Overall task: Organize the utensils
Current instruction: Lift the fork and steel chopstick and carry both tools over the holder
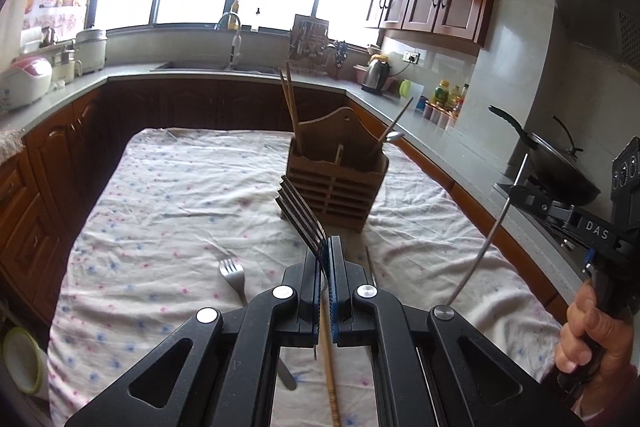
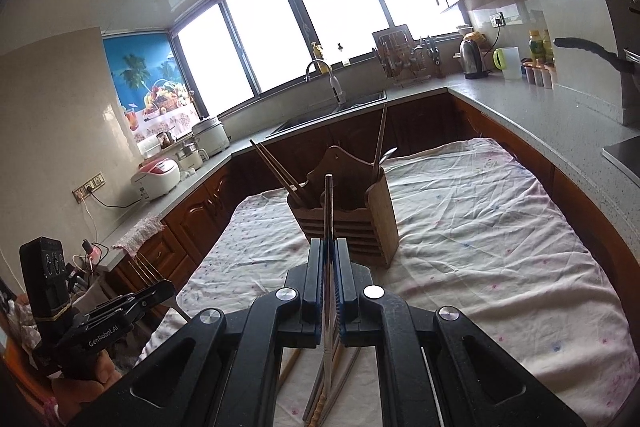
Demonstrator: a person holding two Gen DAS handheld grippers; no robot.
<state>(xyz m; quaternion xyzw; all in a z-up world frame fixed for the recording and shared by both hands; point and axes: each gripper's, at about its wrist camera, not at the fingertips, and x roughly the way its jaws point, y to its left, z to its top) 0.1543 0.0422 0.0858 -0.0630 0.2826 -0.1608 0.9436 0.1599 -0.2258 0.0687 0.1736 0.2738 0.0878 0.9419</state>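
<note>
Four dark chopsticks (image 1: pixel 298 211) fanned from the left tool (image 1: pixel 325 251), tips splayed.

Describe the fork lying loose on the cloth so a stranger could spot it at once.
Start at the table under the floral cloth, with the slatted wooden utensil holder standing near its middle. Nearer the camera and left of the holder lies a silver fork, flat on the cloth, tines toward the holder. Unlike the chopsticks nearby, it is metal, pronged and held by neither hand-held gripper.
</note>
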